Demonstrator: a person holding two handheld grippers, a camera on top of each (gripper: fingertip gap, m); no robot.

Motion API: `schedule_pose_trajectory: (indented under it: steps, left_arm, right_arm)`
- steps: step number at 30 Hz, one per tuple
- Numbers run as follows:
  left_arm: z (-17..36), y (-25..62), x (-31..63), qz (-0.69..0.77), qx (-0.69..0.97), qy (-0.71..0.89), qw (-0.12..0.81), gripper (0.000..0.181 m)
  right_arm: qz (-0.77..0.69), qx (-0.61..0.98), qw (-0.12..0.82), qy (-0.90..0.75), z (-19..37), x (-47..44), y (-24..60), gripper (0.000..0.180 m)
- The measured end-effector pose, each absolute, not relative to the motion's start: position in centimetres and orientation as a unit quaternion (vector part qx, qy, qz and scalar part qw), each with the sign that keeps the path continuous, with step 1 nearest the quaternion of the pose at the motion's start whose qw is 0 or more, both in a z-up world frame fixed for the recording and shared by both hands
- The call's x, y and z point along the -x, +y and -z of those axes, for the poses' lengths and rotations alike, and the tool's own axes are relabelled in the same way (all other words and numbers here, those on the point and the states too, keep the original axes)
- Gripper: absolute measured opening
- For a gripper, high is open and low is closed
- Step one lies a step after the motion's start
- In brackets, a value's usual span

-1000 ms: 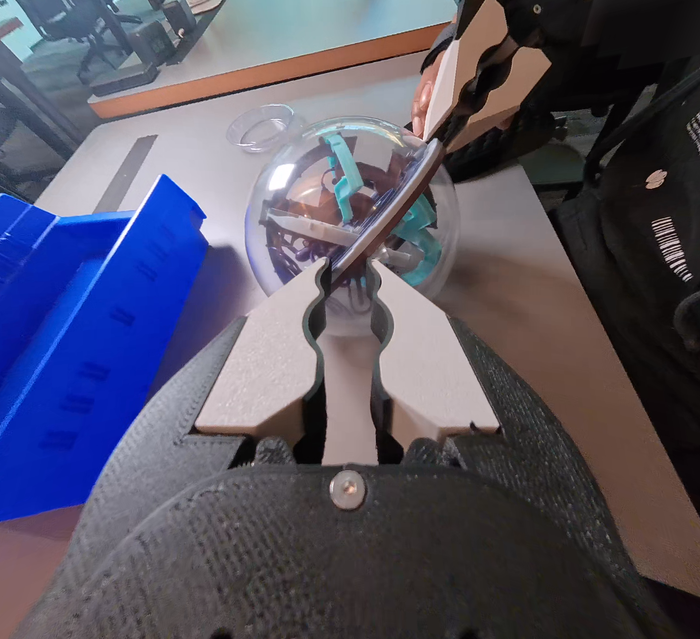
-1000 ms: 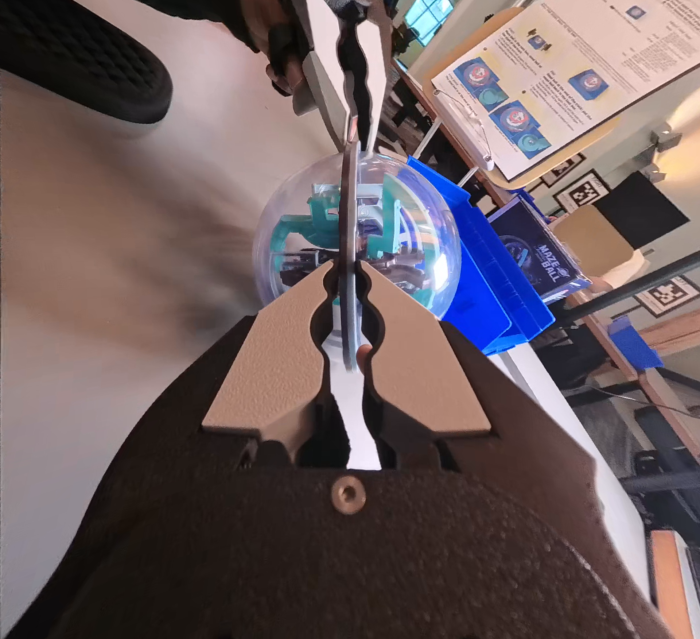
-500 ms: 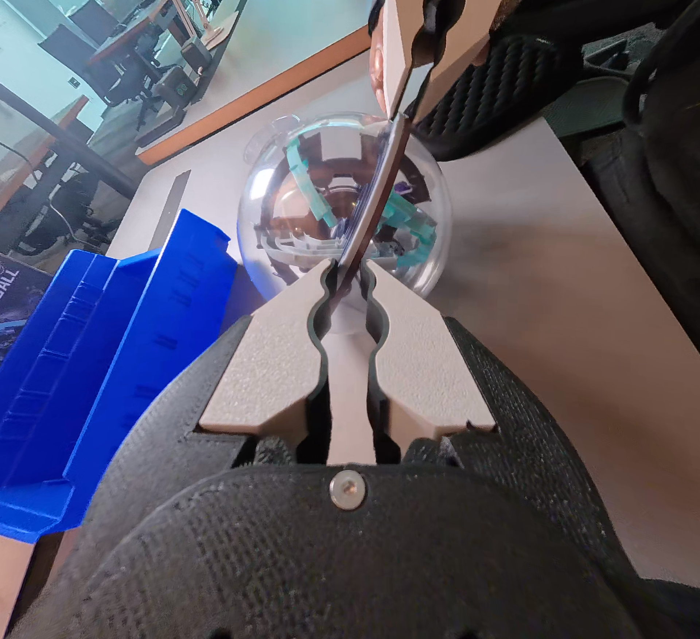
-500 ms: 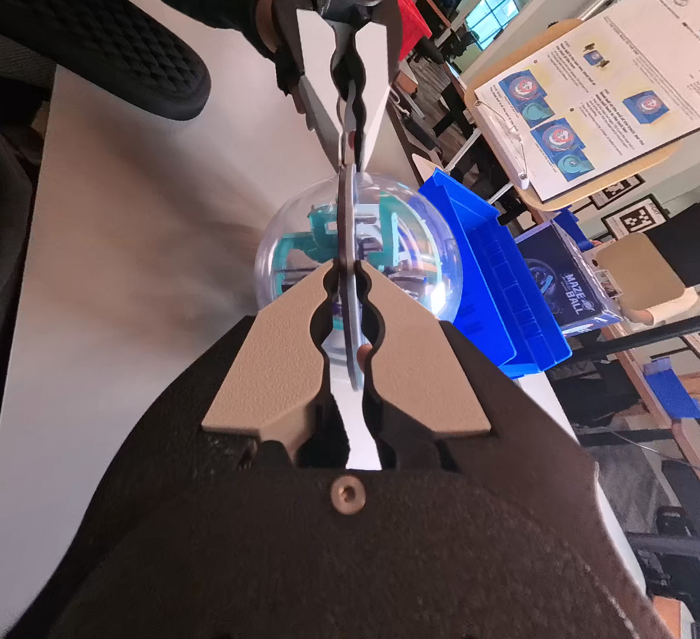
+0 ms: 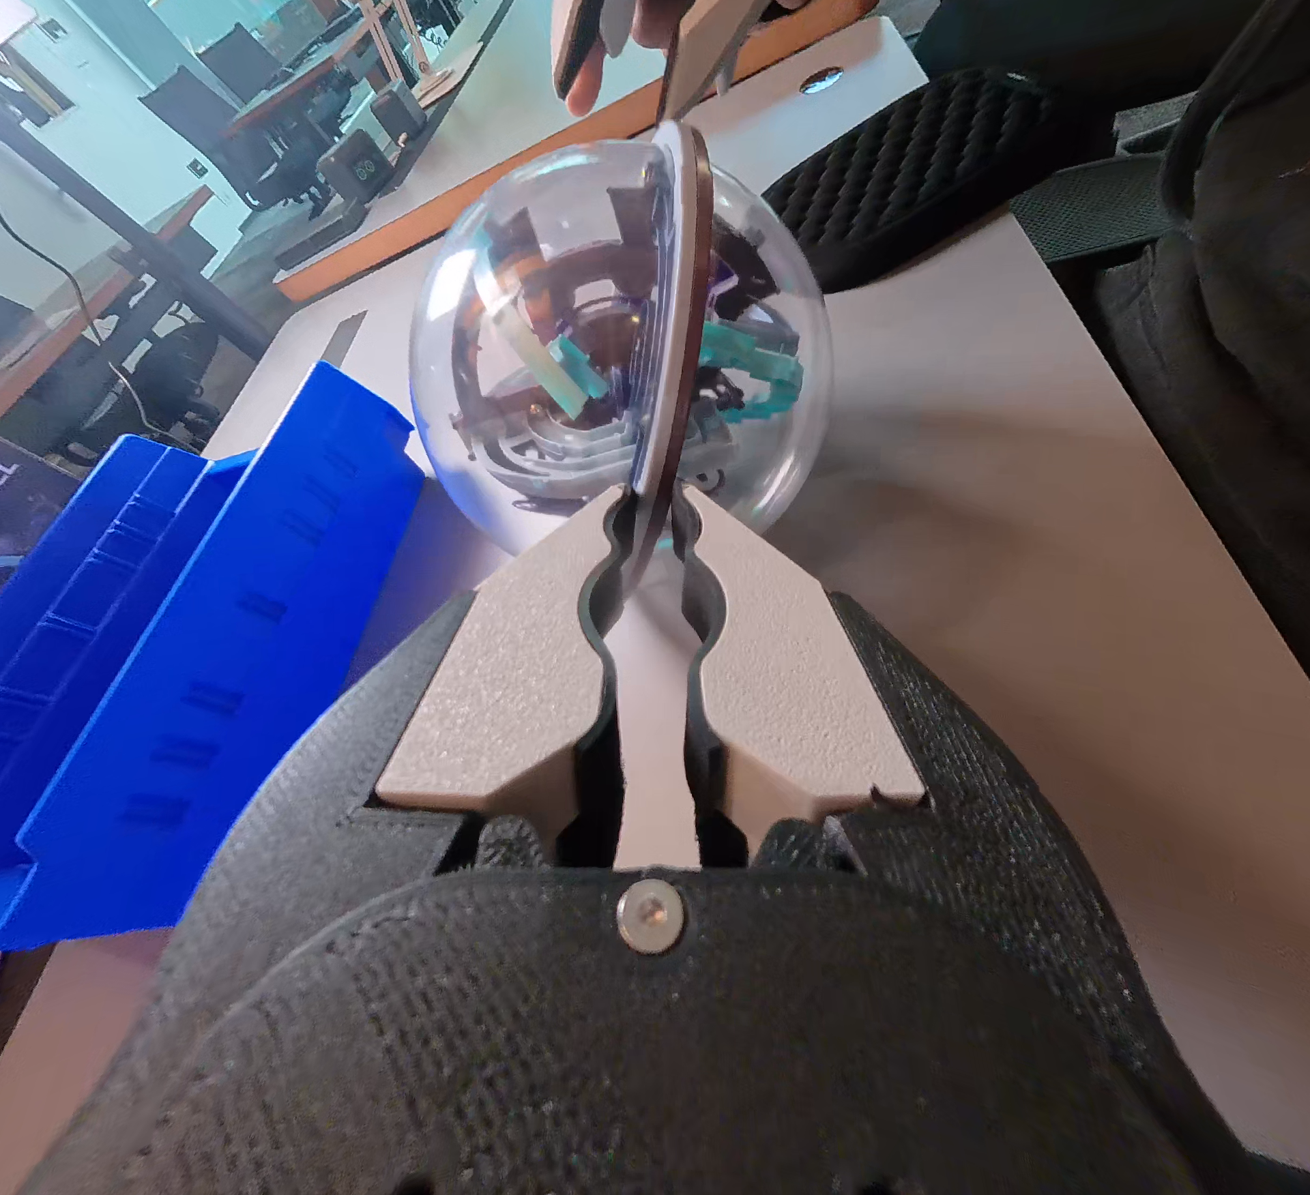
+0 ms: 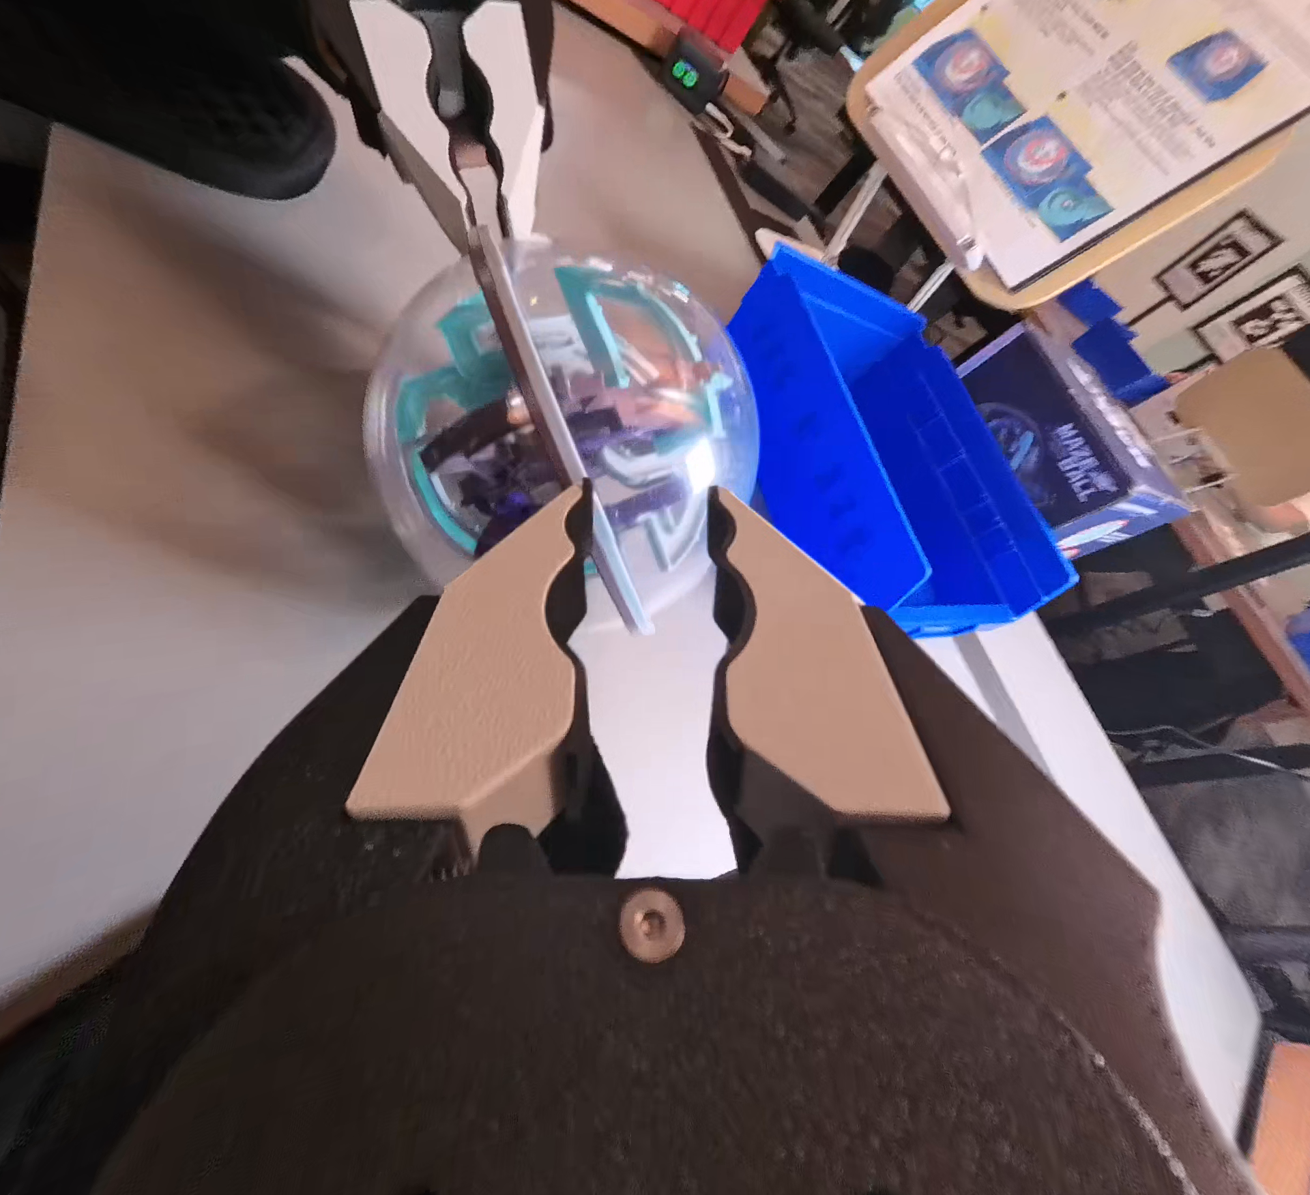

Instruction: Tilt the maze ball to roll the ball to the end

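Right gripper [image 6: 646,502] has let go: jaws now spread, w/ the maze ball [image 6: 567,424] rim ring loose between the fingers; half a sec ago it was clamped. Left gripper [image 5: 656,505] still pinches the ring on the opposite side. Ball sits above the table [image 5: 992,523], just beside the blue bin [image 5: 198,629], ring tilted more.

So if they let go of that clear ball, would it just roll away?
Probably: the maze ball is a smooth sphere, and the table is flat. Its rim might stop it sideways. The right claw looks loosened around the rim; the left claw pinches it.
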State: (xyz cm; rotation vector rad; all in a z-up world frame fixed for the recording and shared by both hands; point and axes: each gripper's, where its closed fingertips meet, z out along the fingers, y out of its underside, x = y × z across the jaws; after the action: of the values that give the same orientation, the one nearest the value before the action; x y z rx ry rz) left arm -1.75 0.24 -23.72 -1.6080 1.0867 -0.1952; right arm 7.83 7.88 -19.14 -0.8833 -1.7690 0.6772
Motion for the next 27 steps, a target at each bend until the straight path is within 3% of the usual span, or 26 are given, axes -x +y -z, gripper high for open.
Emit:
schedule_pose_trajectory:
  steps: [10,16,27]
  left_arm:
    - [25.1,-0.1,2.0,0.094,0.694,0.451,0.554,0.008]
    - [26.0,-0.4,1.9,0.102,0.699,0.451,0.546,0.008]
    - [27.1,-1.1,2.1,0.108,0.705,0.452,0.536,0.009]
  right_arm:
    - [-0.265,0.373,0.433,-0.776,21.8,-8.2,9.3,0.027]
    - [-0.248,0.341,0.426,-0.801,21.2,-7.5,9.0,0.008]
    - [-0.216,0.302,0.422,-0.827,20.7,-7.2,7.4,0.008]
